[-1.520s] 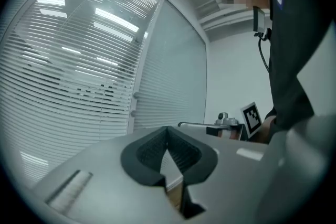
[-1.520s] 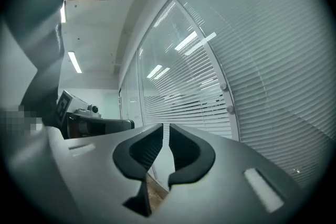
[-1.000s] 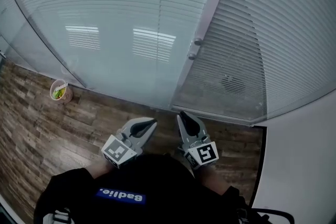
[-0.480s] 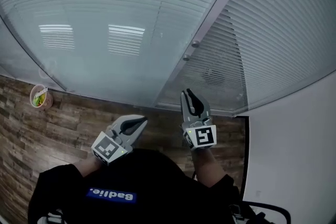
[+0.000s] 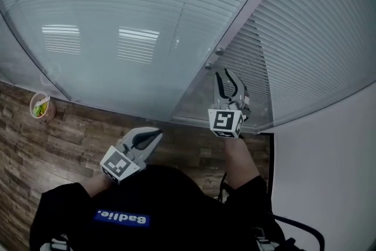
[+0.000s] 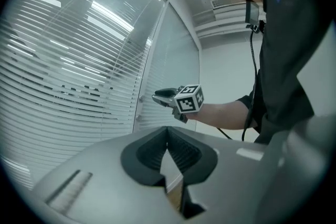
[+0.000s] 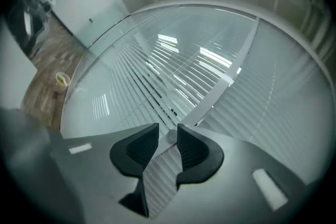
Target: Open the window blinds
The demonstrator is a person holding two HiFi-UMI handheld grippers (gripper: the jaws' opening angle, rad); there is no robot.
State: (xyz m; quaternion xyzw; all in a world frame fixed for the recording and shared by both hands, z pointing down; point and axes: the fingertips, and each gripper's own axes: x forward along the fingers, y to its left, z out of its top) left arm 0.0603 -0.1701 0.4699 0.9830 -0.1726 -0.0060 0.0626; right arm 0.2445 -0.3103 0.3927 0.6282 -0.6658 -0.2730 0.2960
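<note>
The fingers of the right gripper point(image 5: 228, 80) are standing apart in the head view, having just been opening, and are pointing at two small knobs point(image 5: 218, 51) on the frame post between the glass panes. The window blinds point(image 5: 117, 3) are hanging behind the glass, filling both panes. The left gripper point(image 5: 154, 135) is hovering lower, above the wood floor point(image 5: 70, 138), well apart from a cup point(image 5: 40, 106) standing by the glass. In the left gripper view, its fingers are meeting at the tips with nothing between them. In the right gripper view, one round knob is showing in the gap between the separated fingers, unclamped, with the blinds beyond.
</note>
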